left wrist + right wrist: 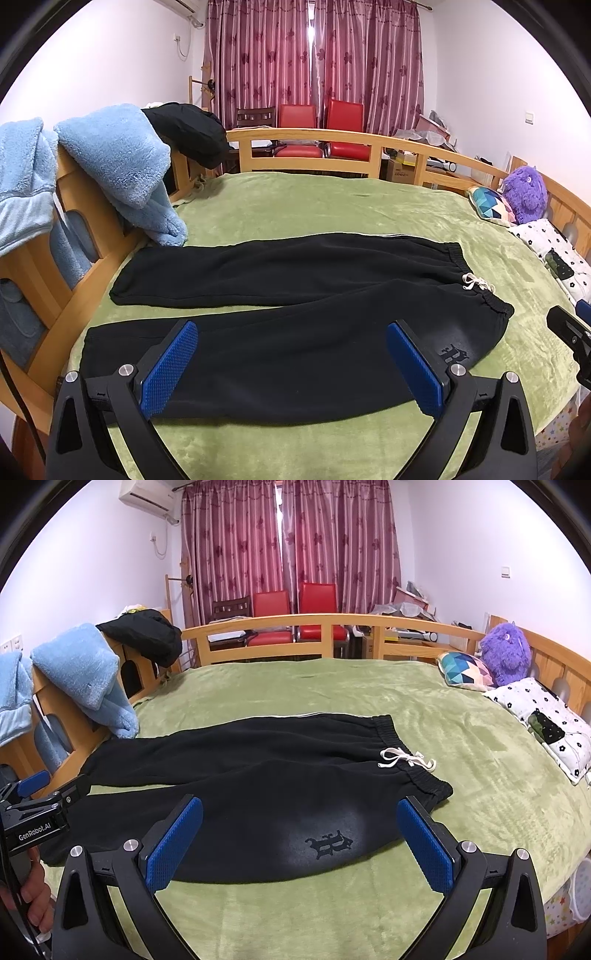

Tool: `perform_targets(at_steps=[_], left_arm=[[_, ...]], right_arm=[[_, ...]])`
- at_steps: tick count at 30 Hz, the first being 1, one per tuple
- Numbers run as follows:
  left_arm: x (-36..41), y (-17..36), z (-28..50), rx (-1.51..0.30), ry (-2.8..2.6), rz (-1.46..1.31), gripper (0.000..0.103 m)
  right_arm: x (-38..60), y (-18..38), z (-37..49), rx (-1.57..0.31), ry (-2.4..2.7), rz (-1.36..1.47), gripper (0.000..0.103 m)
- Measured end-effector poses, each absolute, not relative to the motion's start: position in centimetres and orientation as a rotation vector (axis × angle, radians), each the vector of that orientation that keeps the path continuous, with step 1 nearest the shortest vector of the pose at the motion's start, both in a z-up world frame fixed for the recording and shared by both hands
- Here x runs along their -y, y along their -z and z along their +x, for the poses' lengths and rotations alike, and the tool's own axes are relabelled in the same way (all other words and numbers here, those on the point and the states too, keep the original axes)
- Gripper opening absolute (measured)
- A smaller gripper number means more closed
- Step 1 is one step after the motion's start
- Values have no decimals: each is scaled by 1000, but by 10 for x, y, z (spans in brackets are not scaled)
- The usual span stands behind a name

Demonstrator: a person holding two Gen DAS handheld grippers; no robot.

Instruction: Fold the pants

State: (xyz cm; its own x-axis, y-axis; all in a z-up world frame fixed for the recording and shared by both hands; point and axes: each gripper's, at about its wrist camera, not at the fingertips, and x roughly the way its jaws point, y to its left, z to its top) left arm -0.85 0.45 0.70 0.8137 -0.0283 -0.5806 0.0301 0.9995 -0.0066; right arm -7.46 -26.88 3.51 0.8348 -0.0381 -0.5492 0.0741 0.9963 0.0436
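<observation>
Black sweatpants [295, 306] lie flat on the green bedspread [314, 199], legs pointing left, elastic waistband and white drawstring [474, 282] at the right. A dark emblem [328, 843] marks the near hip. My left gripper [291, 339] hovers open over the near leg, blue pads wide apart, nothing between them. My right gripper [299, 816] hangs open above the near hip of the pants [258, 782], empty too. The left gripper's body [33, 812] shows at the left edge of the right wrist view, held by a hand.
A wooden bed rail [332, 142] runs around the bed. Light blue fleece [118, 158] and a black garment [192, 129] hang over the left rail. A patterned cushion [465, 670], a purple plush toy [506, 653] and a floral pillow [546, 720] lie at the right. Red chairs [288, 609] stand behind.
</observation>
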Motion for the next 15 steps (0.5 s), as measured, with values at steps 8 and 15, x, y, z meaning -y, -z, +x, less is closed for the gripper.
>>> perform_targets(at_steps=[8, 15], left_arm=[[-5, -8, -9, -619, 35, -2, 103], [-5, -8, -10, -620, 32, -1, 103]], right_arm=[[269, -36, -74, -577, 59, 68, 103], [269, -38, -76, -567, 57, 72, 103]])
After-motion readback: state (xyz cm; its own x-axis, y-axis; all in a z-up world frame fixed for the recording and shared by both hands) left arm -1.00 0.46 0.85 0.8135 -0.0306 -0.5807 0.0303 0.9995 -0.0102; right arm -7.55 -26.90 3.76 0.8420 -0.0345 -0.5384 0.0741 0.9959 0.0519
